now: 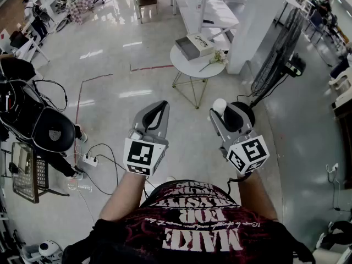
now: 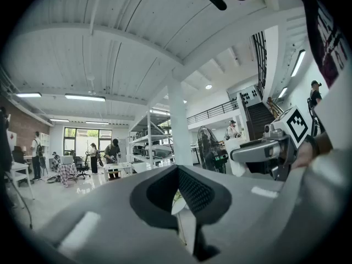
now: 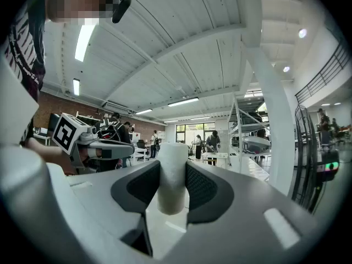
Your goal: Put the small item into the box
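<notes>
2 grippers: left (image 1: pixel 158 108), right (image 1: pixel 218 113). 2 marker cubes, 1 per gripper (image 1: pixel 144 156) (image 1: pixel 247 154). 1 white roll (image 1: pixel 219 105). 1 round table (image 1: pixel 187 66), on it 1 open grey box (image 1: pixel 186 48), 1 white box or lid (image 1: pixel 201 43), 1 flower sprig (image 1: pixel 215 59). 1 fan (image 1: pixel 280 59). 1 power strip (image 1: pixel 89 160). Ppl far off: too small to count for sure.

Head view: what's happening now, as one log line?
right hand-held gripper: shut on white foam cylinder | left hand-held gripper: shut, empty | open grey box: on round white table
</notes>
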